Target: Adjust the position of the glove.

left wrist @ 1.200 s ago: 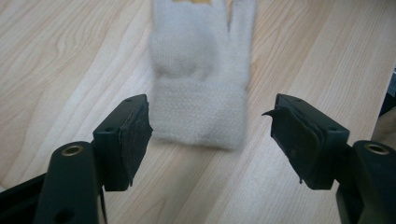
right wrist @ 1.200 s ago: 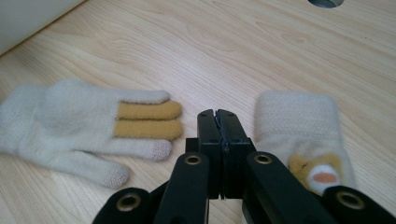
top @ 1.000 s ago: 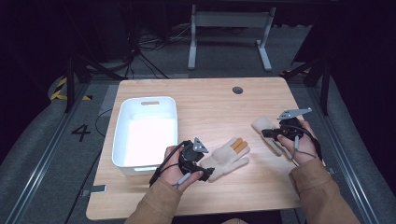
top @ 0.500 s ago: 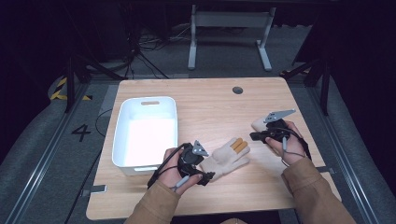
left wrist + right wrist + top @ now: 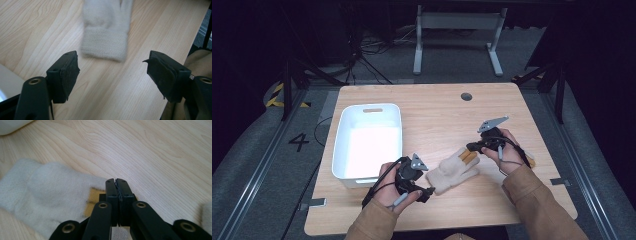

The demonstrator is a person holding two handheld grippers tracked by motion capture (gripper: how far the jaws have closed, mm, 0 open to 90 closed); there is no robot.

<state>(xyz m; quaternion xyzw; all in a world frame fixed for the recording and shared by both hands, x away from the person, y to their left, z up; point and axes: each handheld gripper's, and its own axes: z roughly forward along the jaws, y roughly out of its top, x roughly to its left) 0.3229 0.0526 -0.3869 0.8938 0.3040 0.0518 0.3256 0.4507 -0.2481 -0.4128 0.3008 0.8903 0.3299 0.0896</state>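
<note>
On the near half of the pale wooden table (image 5: 437,115), a cream knitted glove with tan fingertips (image 5: 452,170) is lying flat, its cuff pointing toward the person's left hand and its fingers toward the right. The left gripper (image 5: 112,72) is hovering just short of the cuff with its jaws spread wide and nothing between them; in the left gripper view the ribbed cuff is sitting ahead of the gap, slightly blurred. The right gripper (image 5: 116,185) is resting at the glove's fingertip end, jaws pressed together over a tan tip; whether any fabric is caught there cannot be told. A white rectangular plastic bin (image 5: 343,150) is standing beside the left hand (image 5: 394,192).
</note>
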